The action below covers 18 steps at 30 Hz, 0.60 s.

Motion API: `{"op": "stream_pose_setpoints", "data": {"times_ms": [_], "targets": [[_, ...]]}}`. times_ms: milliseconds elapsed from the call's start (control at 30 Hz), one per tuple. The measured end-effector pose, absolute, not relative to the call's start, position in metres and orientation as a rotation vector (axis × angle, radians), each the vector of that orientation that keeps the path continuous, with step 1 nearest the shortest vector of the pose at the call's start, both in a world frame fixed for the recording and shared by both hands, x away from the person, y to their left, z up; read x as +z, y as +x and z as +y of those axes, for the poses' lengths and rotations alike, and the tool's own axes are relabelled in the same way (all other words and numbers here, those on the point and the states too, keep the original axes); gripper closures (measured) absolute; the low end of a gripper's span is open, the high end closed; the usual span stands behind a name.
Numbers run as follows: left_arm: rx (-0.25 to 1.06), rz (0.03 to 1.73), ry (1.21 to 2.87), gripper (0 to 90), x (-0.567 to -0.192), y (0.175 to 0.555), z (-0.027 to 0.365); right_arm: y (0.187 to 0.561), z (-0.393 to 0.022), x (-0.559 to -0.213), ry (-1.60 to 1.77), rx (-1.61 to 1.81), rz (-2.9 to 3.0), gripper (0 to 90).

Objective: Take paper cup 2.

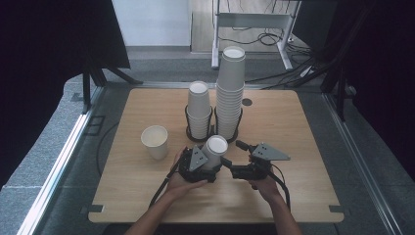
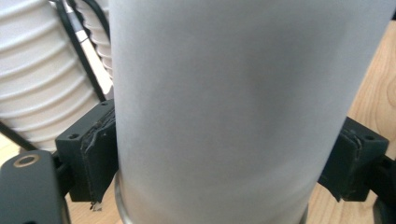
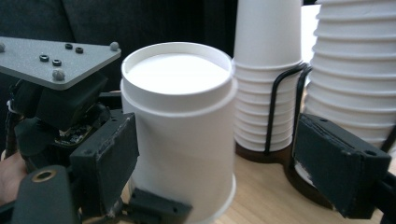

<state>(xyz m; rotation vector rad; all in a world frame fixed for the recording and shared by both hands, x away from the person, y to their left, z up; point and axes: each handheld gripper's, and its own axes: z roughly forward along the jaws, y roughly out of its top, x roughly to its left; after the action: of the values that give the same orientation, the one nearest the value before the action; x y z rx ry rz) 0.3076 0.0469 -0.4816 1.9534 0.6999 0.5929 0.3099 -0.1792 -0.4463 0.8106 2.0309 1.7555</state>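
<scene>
left claw point(image 2: 224, 154) grips inverted cup point(image 2: 243, 107); high view adds upright cup point(image 1: 155, 141)

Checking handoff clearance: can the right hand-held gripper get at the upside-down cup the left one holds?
Probably yes. The right hand-held gripper stands open with the upside-down cup between its jaws; nothing blocks it. The left hand-held gripper clamps the cup lower down, and the stacks in the wire holder sit behind.

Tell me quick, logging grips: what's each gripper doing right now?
Left gripper: closed on the upside-down paper cup.
Right gripper: open, holding nothing, beside that cup.
</scene>
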Motion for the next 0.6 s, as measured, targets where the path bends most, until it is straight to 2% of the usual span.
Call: {"op": "stream_pose_setpoints", "data": {"times_ms": [400,600], "targets": [[0.545,0.641,1.994,12.6,-0.488,0.300,0.031,0.310,-0.169,-0.453,0.803,1.788,2.085,15.1],[0.559,0.608,2.032,12.4,-0.492,0.296,0.023,0.310,-0.166,-0.457,0.790,1.780,2.105,21.5]]}}
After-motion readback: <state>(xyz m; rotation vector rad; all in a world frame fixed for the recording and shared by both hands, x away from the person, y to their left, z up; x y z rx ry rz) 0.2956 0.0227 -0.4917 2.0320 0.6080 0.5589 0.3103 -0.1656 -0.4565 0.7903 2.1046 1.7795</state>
